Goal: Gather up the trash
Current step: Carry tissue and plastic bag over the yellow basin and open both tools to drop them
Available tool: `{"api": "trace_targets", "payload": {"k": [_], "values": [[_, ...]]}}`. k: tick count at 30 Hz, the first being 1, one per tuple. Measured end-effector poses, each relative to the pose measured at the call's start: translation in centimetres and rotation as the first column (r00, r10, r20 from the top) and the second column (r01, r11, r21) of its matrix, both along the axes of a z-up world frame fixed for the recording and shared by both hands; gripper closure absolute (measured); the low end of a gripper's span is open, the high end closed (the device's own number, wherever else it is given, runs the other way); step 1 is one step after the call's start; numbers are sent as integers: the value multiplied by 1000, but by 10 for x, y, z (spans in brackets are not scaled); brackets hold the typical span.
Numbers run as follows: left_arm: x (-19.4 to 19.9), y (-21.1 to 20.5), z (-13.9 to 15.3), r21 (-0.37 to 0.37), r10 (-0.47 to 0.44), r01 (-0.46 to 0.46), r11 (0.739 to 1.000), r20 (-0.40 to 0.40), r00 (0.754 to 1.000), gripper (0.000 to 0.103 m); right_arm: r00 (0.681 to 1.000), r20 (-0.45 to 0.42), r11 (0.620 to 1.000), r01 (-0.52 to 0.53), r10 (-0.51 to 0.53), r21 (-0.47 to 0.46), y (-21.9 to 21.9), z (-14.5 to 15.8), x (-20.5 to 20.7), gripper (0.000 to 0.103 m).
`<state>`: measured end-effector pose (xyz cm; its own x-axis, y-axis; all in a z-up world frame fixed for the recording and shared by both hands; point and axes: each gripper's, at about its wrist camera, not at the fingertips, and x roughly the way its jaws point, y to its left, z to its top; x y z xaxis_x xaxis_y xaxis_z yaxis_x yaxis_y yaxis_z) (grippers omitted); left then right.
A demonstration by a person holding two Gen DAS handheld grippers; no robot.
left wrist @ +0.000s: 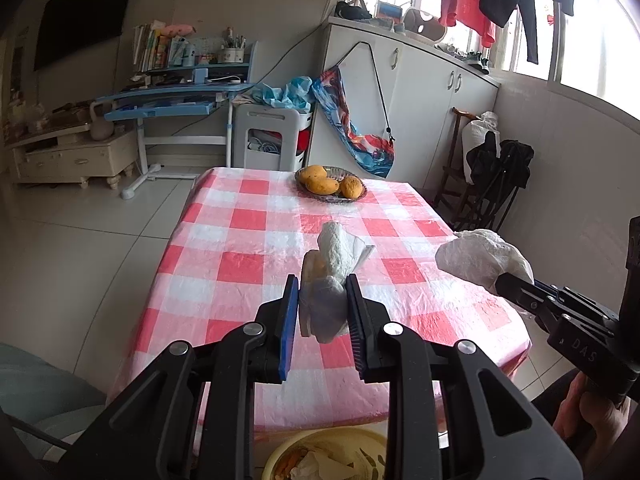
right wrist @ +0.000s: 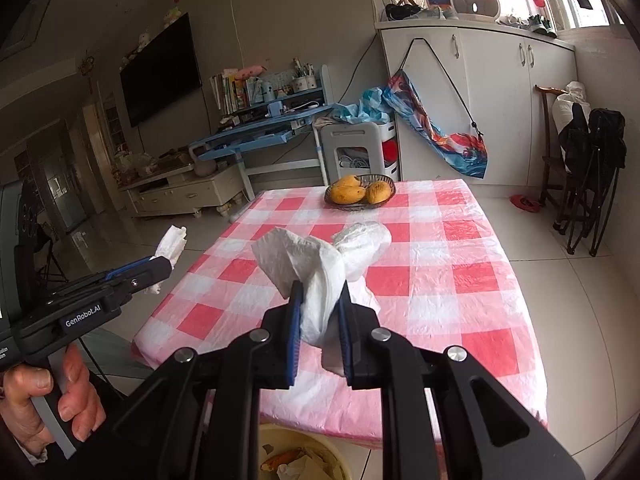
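1. Checked red-and-white plastic cloth covers the table [left wrist: 256, 224]. No loose trash shows on it, only a dish of mangoes [left wrist: 331, 186] at the far end.
2. Yellow bin [right wrist: 304, 458], already holding peel and paper, sits below the near table edge, under both claws.
3. Right claw [right wrist: 320, 320] is clenched on a crumpled white tissue [right wrist: 316, 256], which hangs in the air over the table.
4. Left claw [left wrist: 322, 307] is clenched on a smaller tissue wad [left wrist: 336, 264] with something yellowish tucked in it.
5. Risk, as I judge it: the loose tissue tails are light. If either claw lets go before it is squarely over the bin, the paper could drift and land on the floor or the table edge.
6. Writing: "GenRobot.AI" on the left claw's body in the right wrist view; "DAS" on the right claw's body in the left wrist view.
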<state>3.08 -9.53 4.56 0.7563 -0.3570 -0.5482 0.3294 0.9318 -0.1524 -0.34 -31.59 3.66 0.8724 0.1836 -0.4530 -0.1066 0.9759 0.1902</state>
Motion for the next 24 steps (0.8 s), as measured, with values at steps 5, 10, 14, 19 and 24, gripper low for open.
{"api": "trace_targets", "payload": {"k": [5,10,14,19,24], "values": [[-19,9,-1,-7,5,-5,1000,10,1000,80,1000,15,1000,-11,11,-8,7,-2,-12,86],[-35,15,-4,-13,0,0,1000,17,1000,80,999,17,999,-29,30,-34,17,-5,-24,85],[-46,17,-4,-14,-9,10,1000,23,1000,80,999,8,999,-36,36,-39,21,-10,-33,84],[-61,21,-3,-20,-12,13,1000,36,999,80,999,4,998,-41,41,-51,25,-13,-44,84],[-73,27,0,-28,-16,17,999,47,999,80,999,-8,997,-50,50,-65,31,-17,-53,83]]}}
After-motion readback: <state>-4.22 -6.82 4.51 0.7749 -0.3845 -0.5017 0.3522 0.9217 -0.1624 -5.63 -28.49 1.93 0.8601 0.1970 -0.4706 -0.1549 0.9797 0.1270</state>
